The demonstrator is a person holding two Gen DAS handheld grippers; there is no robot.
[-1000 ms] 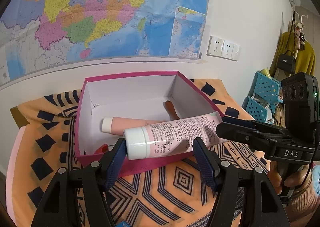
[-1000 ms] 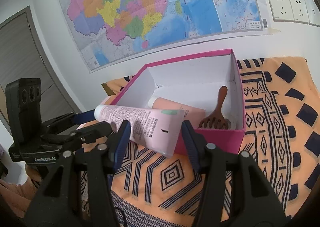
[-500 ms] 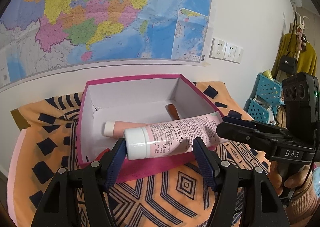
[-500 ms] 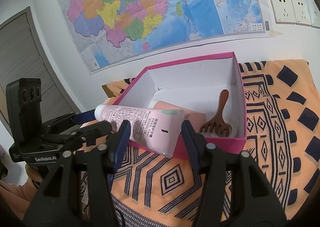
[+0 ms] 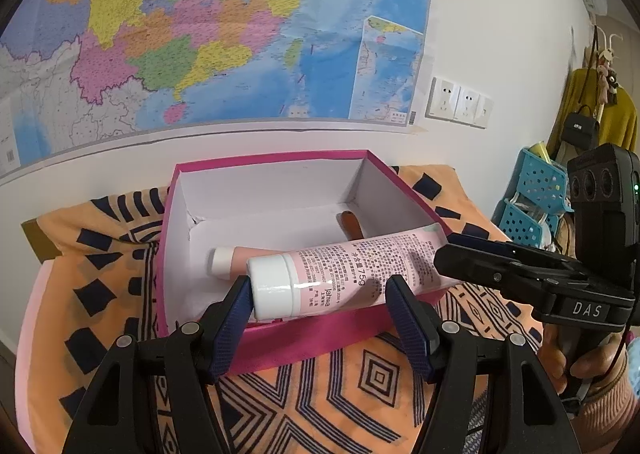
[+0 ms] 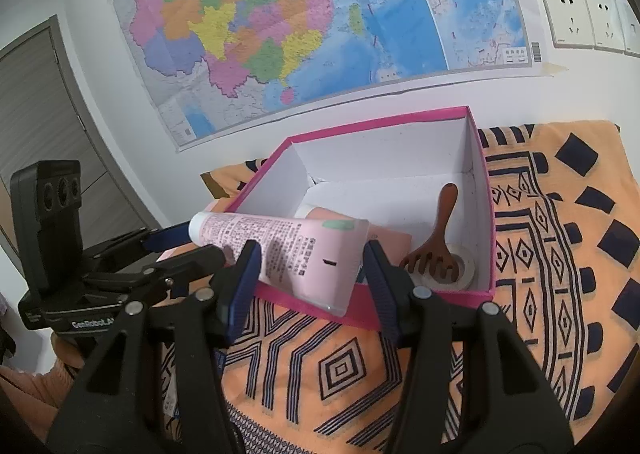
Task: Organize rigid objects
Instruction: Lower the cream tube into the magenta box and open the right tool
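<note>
Both jaws hold tube (image 5: 352, 274) over box (image 5: 320, 338), left gripper (image 5: 320, 306), right gripper (image 6: 308, 274) | inside box: second tube (image 5: 240, 258), comb (image 6: 434, 250) | left: lower, release.

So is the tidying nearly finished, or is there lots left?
Partly done. Already in the pink box: a peach tube, a wooden comb and a tape roll. In hand: the pink tube, held over the front edge by the left gripper and right gripper. Left: lowering it in.
</note>
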